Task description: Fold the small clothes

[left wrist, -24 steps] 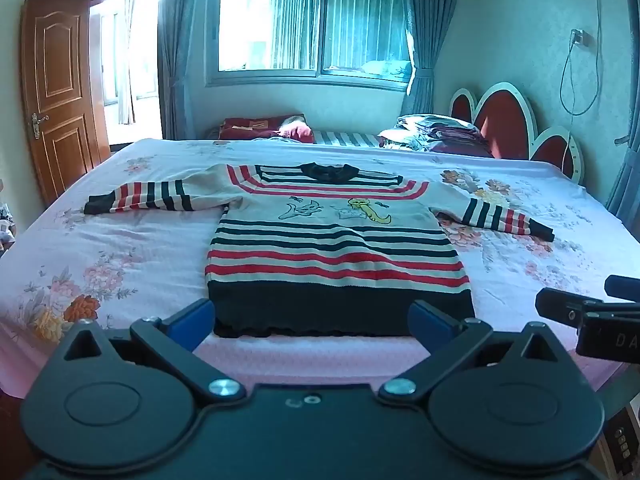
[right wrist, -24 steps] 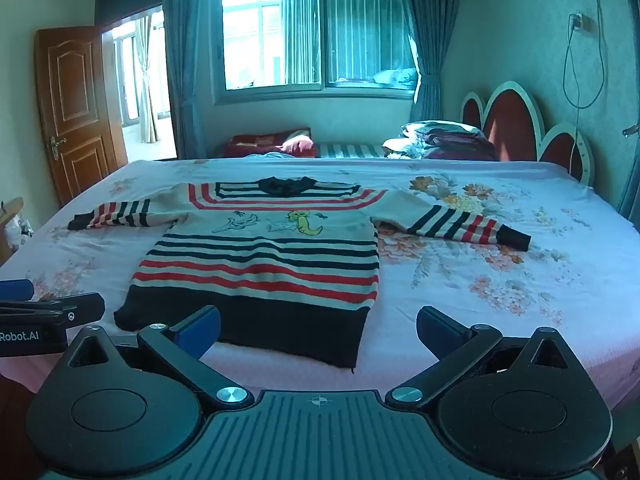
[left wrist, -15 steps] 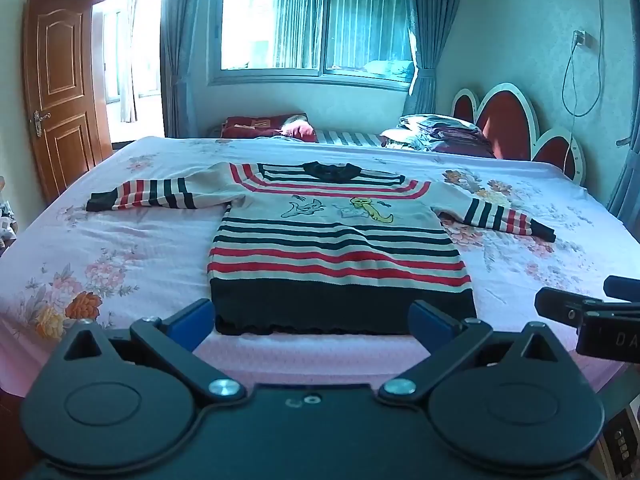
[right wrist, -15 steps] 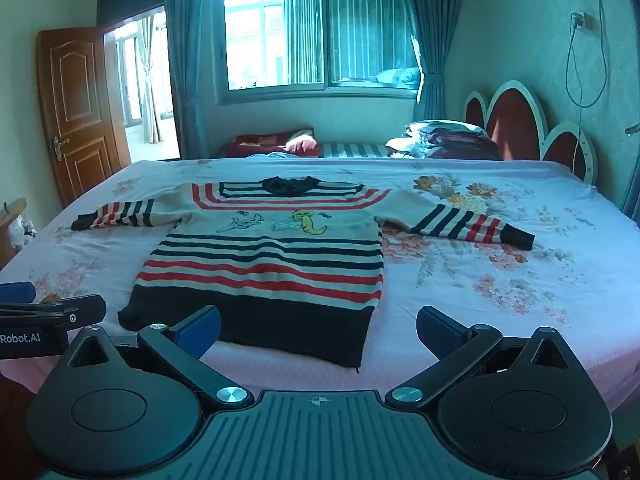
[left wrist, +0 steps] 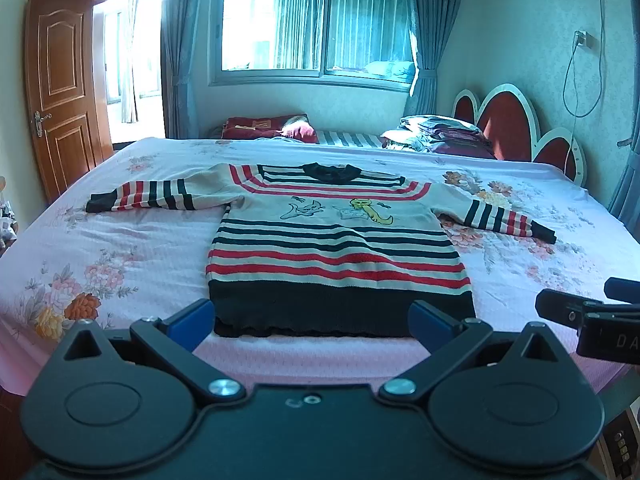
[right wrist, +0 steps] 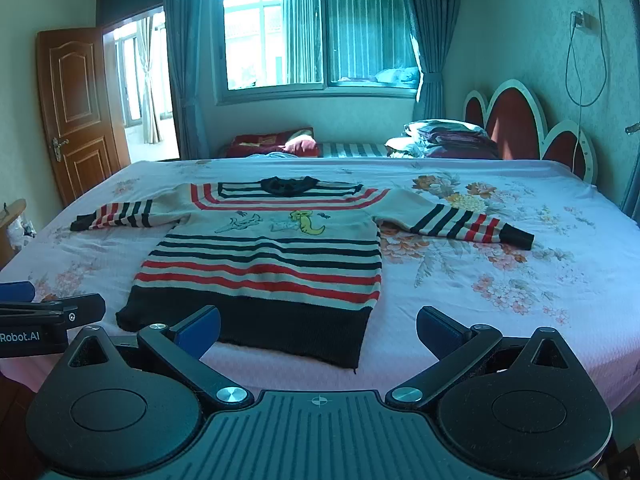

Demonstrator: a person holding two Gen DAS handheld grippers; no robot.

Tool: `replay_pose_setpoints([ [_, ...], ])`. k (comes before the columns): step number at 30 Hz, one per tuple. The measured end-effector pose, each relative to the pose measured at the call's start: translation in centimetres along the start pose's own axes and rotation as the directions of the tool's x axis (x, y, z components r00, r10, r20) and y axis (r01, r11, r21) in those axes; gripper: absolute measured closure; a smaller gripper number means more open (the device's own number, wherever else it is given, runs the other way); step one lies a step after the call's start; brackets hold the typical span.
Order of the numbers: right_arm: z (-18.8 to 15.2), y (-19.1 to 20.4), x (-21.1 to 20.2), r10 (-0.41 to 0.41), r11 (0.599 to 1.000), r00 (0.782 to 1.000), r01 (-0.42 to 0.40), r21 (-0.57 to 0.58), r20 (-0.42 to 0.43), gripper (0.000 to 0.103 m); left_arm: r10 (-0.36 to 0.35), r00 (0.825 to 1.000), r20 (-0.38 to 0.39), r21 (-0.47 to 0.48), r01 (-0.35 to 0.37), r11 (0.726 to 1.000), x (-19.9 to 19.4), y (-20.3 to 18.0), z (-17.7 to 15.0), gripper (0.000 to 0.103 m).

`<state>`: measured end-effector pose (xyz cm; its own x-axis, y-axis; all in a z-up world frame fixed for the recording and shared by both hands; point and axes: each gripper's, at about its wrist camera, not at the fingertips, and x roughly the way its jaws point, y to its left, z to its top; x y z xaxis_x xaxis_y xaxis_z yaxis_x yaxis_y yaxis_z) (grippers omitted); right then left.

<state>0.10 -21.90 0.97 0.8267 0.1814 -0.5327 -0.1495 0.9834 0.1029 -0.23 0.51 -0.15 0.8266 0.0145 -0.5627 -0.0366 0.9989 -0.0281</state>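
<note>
A small striped sweater (left wrist: pixel 336 248), cream with red and black bands and a black hem, lies flat, face up on the bed, both sleeves spread sideways. It also shows in the right wrist view (right wrist: pixel 268 264). My left gripper (left wrist: pixel 310 320) is open and empty, hovering just short of the black hem. My right gripper (right wrist: pixel 318 330) is open and empty, near the hem's right corner. Each gripper shows at the edge of the other's view: the right one (left wrist: pixel 588 320), the left one (right wrist: pixel 44 320).
The bed (left wrist: pixel 120 248) has a pink floral sheet. Folded bedding and pillows (left wrist: pixel 436 136) lie at the far side by a red headboard (left wrist: pixel 516 128). A wooden door (left wrist: pixel 64 88) stands open at the left. A window with curtains is behind.
Both views have shifted slightly, with the sweater sitting a touch further right in frame. Both grippers stay open and nothing was touched.
</note>
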Motion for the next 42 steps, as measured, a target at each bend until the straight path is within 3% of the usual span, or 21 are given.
replay_pose_setpoints([
  [42, 0.04, 0.37, 0.23, 0.007, 1.0, 1.0, -0.007, 0.002, -0.001, 0.0, 0.01, 1.0, 0.002, -0.002, -0.01, 1.0, 0.36, -0.36, 0.09, 0.0],
])
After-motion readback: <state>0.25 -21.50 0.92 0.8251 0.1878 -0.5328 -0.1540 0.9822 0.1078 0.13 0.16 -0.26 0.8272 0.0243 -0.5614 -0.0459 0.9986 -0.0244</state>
